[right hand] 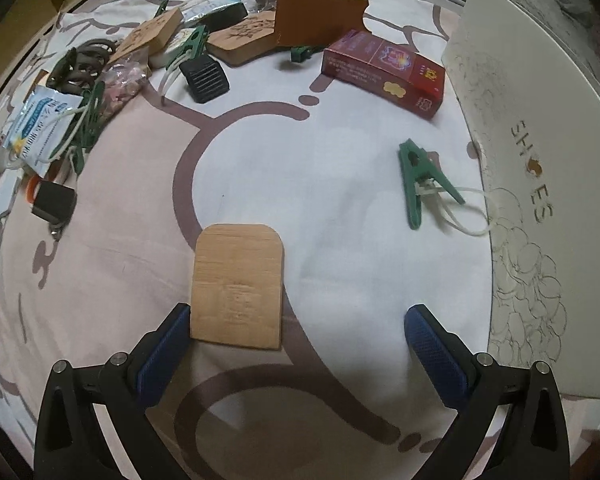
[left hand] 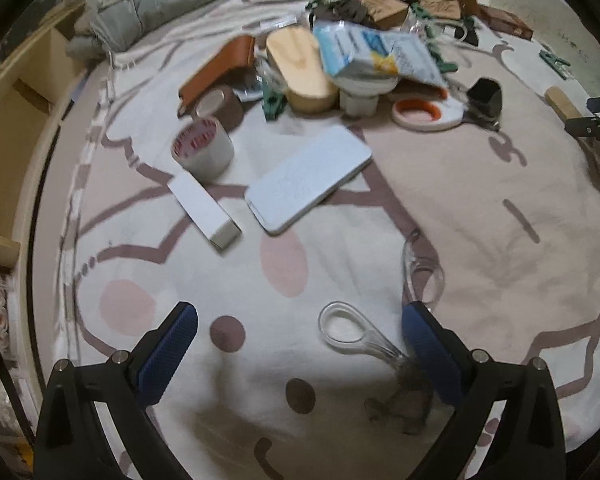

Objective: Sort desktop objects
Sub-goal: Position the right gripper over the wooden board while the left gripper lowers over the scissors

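My left gripper (left hand: pixel 300 318) is open above a patterned pink and white cloth. Clear-handled scissors (left hand: pixel 356 334) lie between its fingers, close to the right one. Farther off lie a white power bank (left hand: pixel 308 178), a white box (left hand: pixel 204 210) and a tape roll (left hand: pixel 202 148), with a heap of mixed items (left hand: pixel 356 56) behind. My right gripper (right hand: pixel 298 318) is open too. A flat wooden piece (right hand: pixel 238 286) lies just ahead of it, its near corner touching the left finger (right hand: pixel 166 354). A green clip (right hand: pixel 418 180) with a white cord lies to the right.
A white shoe box lid (right hand: pixel 540 160) takes up the right side of the right wrist view. A red carton (right hand: pixel 384 72), wooden blocks (right hand: pixel 244 40), a black clip (right hand: pixel 204 74) and a blue-white packet (right hand: pixel 40 124) lie farther back. Wooden shelving (left hand: pixel 16 92) stands left.
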`<state>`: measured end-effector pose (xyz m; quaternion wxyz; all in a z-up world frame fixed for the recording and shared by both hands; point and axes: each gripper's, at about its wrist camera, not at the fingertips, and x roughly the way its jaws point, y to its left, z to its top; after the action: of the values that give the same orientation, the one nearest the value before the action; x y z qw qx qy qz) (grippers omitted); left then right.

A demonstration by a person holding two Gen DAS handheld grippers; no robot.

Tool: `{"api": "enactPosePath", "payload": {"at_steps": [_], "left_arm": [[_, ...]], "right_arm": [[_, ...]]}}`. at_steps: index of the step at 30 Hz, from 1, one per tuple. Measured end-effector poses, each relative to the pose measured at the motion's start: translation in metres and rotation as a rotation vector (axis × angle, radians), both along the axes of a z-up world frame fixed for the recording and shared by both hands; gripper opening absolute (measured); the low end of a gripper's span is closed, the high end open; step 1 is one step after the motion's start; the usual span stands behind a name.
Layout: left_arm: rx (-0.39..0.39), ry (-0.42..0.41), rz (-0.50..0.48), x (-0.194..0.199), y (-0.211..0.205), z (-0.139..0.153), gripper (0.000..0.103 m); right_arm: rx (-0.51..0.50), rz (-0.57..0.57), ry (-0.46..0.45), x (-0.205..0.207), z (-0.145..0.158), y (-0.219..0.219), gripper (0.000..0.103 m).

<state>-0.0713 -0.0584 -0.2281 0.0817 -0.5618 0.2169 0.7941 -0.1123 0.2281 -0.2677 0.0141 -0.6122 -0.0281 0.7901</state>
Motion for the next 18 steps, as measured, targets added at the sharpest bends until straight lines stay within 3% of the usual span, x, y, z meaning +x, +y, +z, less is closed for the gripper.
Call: {"api": "enactPosePath", "payload": {"at_steps": [8, 14, 18], "left_arm": [[0.057, 0.036, -0.012, 0.009, 0.004, 0.020, 0.103], [0.085, -0.013, -0.052, 0.025, 0.016, 0.014, 0.103], [0.073, -0.032, -0.095, 0.034, 0.020, 0.007, 0.103]], "right_arm": [[-0.047, -0.056, 0.044, -0.005, 0.014, 0.006, 0.103], [-0.101, -0.154, 0.066, -0.017, 0.021, 0.020, 0.103], [-0.091, -0.158, 0.063, -0.021, 0.022, 0.030, 0.103]]}}
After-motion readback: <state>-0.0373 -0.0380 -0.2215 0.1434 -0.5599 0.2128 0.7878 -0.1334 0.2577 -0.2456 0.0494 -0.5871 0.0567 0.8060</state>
